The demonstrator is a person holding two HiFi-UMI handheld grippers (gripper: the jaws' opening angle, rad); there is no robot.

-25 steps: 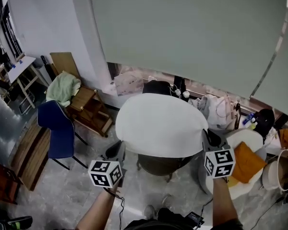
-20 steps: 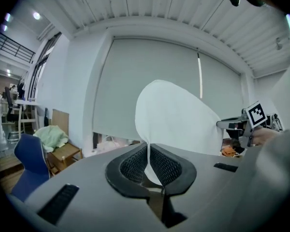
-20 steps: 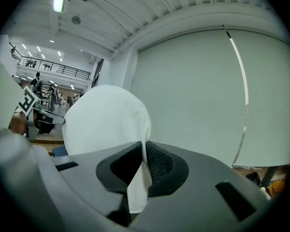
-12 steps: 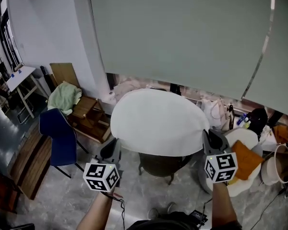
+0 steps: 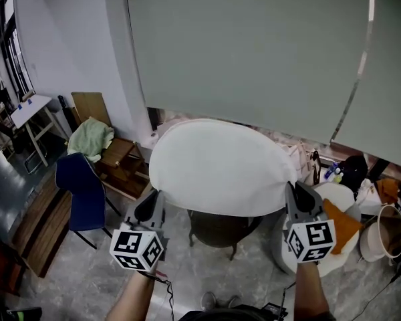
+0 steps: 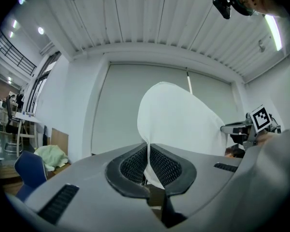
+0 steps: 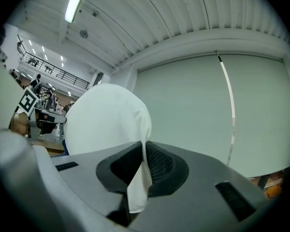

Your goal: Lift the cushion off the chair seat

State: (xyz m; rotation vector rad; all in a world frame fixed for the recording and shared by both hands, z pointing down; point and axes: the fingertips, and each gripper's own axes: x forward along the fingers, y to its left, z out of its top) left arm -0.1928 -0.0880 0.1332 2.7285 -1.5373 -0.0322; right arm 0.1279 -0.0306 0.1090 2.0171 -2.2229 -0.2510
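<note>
A round white cushion (image 5: 220, 166) hangs in the air, held level between both grippers, above a dark round chair seat (image 5: 222, 227). My left gripper (image 5: 152, 204) is shut on the cushion's left edge; in the left gripper view the white cover (image 6: 181, 124) is pinched between the black pads (image 6: 130, 166). My right gripper (image 5: 295, 198) is shut on the right edge, and the right gripper view shows the cushion (image 7: 108, 120) clamped between its pads (image 7: 159, 166). Both grippers point level.
A blue chair (image 5: 80, 189) and a wooden chair with a green cloth (image 5: 91, 136) stand at the left. At the right are a white round seat with an orange cushion (image 5: 341, 223) and a bucket (image 5: 381, 229). A grey roller blind (image 5: 254, 52) hangs behind.
Both grippers have risen with the cushion, which now stands higher above the dark chair seat and further from it.
</note>
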